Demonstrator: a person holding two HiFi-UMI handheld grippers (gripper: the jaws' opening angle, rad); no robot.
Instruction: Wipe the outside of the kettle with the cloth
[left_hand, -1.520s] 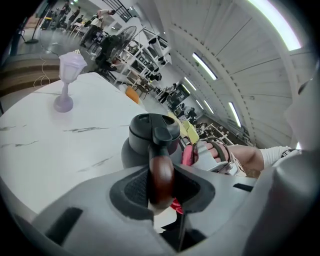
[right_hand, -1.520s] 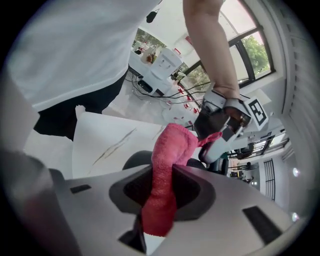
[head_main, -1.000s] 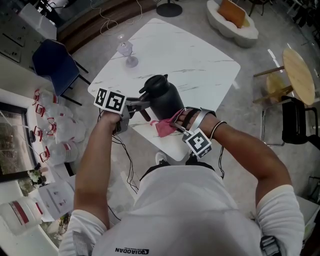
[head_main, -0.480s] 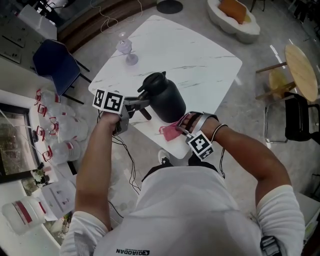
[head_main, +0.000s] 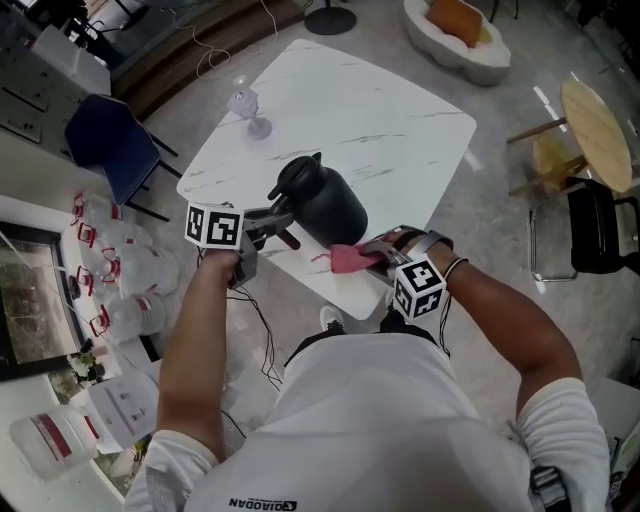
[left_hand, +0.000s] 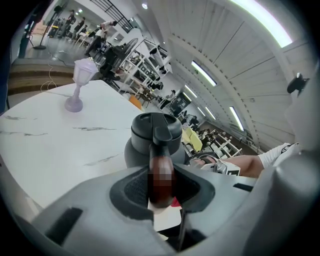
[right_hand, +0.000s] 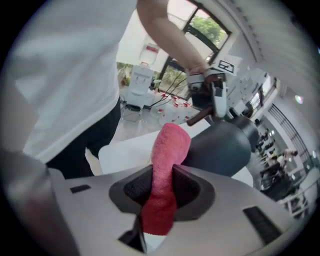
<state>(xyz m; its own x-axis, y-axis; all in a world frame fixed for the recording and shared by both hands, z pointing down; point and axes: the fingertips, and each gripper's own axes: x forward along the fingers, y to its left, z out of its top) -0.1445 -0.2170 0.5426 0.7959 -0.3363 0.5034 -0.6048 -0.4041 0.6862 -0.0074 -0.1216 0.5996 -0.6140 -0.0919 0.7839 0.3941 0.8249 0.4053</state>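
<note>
A dark kettle (head_main: 318, 203) stands near the front edge of the white marble table (head_main: 380, 110). My left gripper (head_main: 270, 224) is shut on the kettle's brown handle (left_hand: 161, 175), which runs between its pads. My right gripper (head_main: 372, 250) is shut on a pink cloth (head_main: 347, 259), and the cloth touches the kettle's lower side nearest me. In the right gripper view the pink cloth (right_hand: 165, 170) sticks up from the jaws beside the kettle's dark body (right_hand: 220, 146). In the left gripper view the kettle's lid (left_hand: 156, 128) shows above the handle.
A clear stemmed glass (head_main: 250, 106) stands at the table's far left corner. A blue chair (head_main: 108, 145) is left of the table. At the right are a round wooden table (head_main: 598, 128) and a black chair (head_main: 605, 228). Water bottles (head_main: 120, 290) crowd the floor at the left.
My right gripper has rolled and slid the pink cloth to the right along the kettle's lower side. The left gripper has kept its hold on the handle.
</note>
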